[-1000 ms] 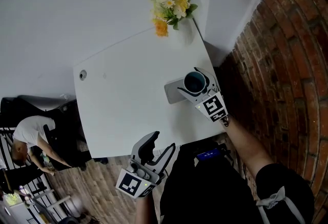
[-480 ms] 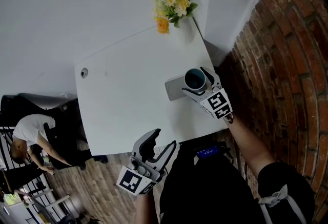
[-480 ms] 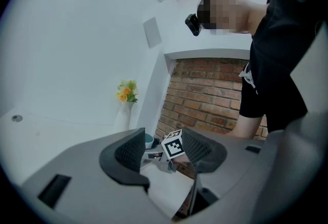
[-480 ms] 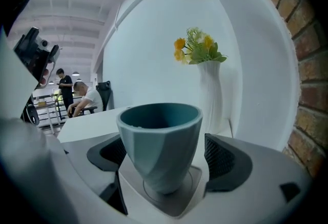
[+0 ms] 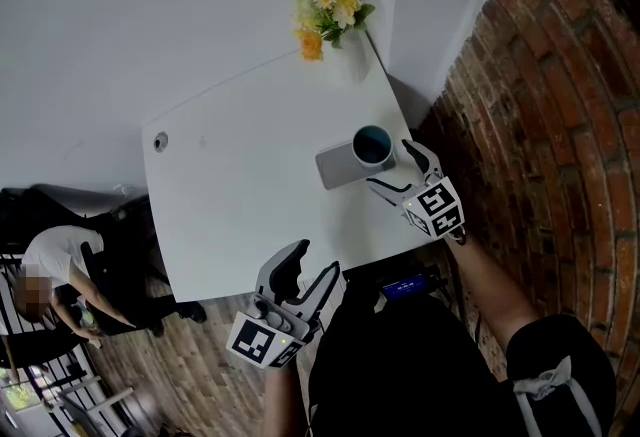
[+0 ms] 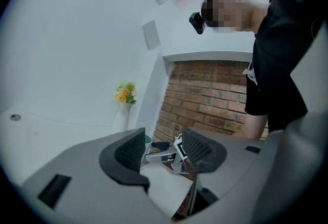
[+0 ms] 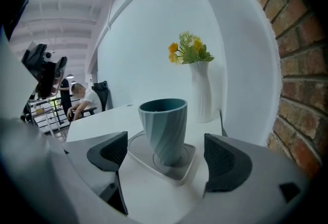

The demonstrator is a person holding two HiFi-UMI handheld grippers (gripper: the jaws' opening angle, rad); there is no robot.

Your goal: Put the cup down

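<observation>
A teal ribbed cup point(image 5: 372, 145) point(image 7: 164, 126) stands upright on a grey square coaster point(image 5: 338, 167) point(image 7: 180, 166) near the right edge of the white table point(image 5: 240, 205). My right gripper point(image 5: 399, 169) point(image 7: 166, 155) is open just behind the cup, on the near side. Its pads stand wide to either side and touch nothing. My left gripper point(image 5: 311, 271) point(image 6: 164, 149) is open and empty, held off the table's near edge. In the left gripper view a sliver of the cup point(image 6: 147, 141) shows between the jaws.
A white vase of yellow flowers point(image 5: 326, 7) point(image 7: 199, 82) point(image 6: 125, 96) stands at the table's far right corner. A brick wall point(image 5: 545, 115) runs close along the right. A small round cap point(image 5: 159, 140) sits at the table's left. A seated person point(image 5: 62, 270) is beyond the left edge.
The right gripper's jaws have opened off the cup and drawn back a little toward me. The cup stays on the coaster. The left gripper has barely moved.
</observation>
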